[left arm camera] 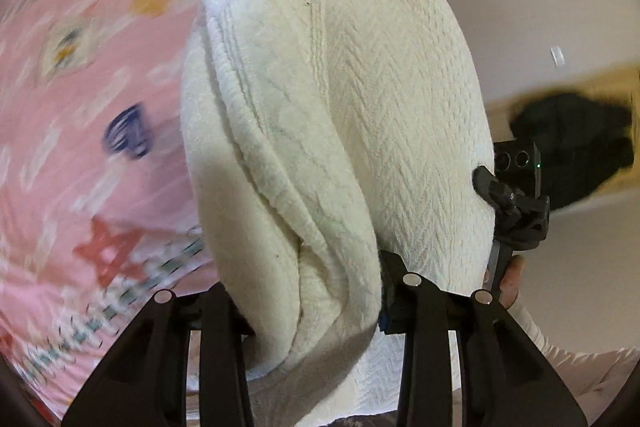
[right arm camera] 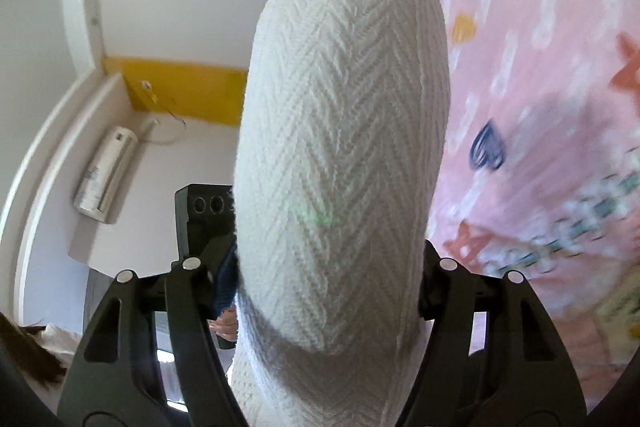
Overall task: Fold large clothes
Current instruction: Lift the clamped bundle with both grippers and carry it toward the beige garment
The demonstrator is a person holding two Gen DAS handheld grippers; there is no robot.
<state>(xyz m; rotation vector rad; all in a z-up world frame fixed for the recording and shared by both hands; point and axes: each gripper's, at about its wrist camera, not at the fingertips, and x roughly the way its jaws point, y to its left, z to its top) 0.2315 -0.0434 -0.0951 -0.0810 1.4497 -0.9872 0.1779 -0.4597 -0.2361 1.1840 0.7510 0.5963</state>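
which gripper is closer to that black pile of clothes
Right. In the left wrist view, the right gripper sits just beside the black pile; the left gripper is farther.

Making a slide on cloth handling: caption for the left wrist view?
Left gripper jaws clamp a folded white knit garment above a pink patterned bedsheet.

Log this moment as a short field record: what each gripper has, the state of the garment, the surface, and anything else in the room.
garment: white knit garment, herringbone texture, bunched in layers, lifted
left gripper: shut on the white knit garment
right gripper: shut on the same garment, fabric fills the gap between its fingers
surface: pink patterned bedsheet, blurred
background: dark clothing pile; wall air conditioner; yellow wall band
view quality: background motion-blurred in both wrist views
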